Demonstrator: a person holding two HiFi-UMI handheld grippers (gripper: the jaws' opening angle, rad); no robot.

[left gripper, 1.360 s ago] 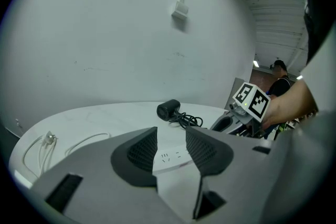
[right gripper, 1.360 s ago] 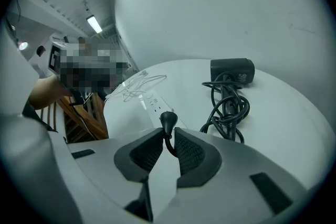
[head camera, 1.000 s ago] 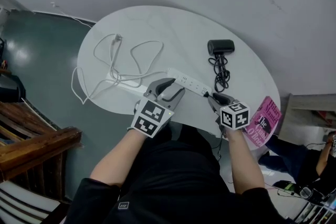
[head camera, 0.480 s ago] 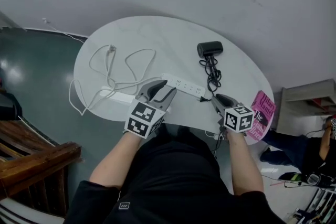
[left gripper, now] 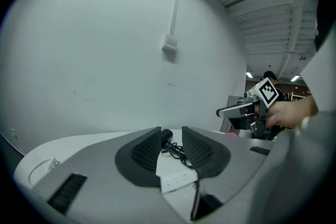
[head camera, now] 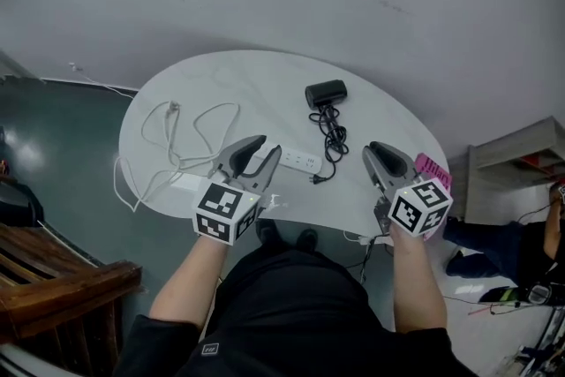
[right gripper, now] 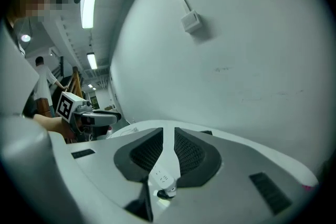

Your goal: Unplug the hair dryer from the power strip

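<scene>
While both hand-held grippers hover above the near side of the oval white counter [head camera: 256, 79], neither has anything in its grasp. The left gripper [head camera: 270, 146] covers the middle of the long white power strip [head camera: 298, 160] in the head view. Its grey ribbed fingers [left gripper: 140, 152] stand apart with a narrow gap and are closing. Only air is between them, and the strip and the cord show beyond through the gap. The right gripper [head camera: 374, 151] is above the counter's near right edge, apart from the strip. Its fingers [right gripper: 191, 153] are likewise a little apart and closing on nothing, and the strip's right end shows past them.

The small black hair dryer [head camera: 326, 93] lies toward the far side of the counter, right of centre. Its black cord [head camera: 332, 132] runs in a loose bundle from the dryer toward the near side. The cord ends in a black plug [head camera: 316, 180] lying just beside the strip's right end. Whether the plug touches or sits in the strip cannot be told from these views.

A thin white cable [head camera: 199, 128] lies in wide loops across the left half of the counter. The corner of a pink book [head camera: 433, 168] peeks out at the counter's right edge, just beside the right gripper.
</scene>
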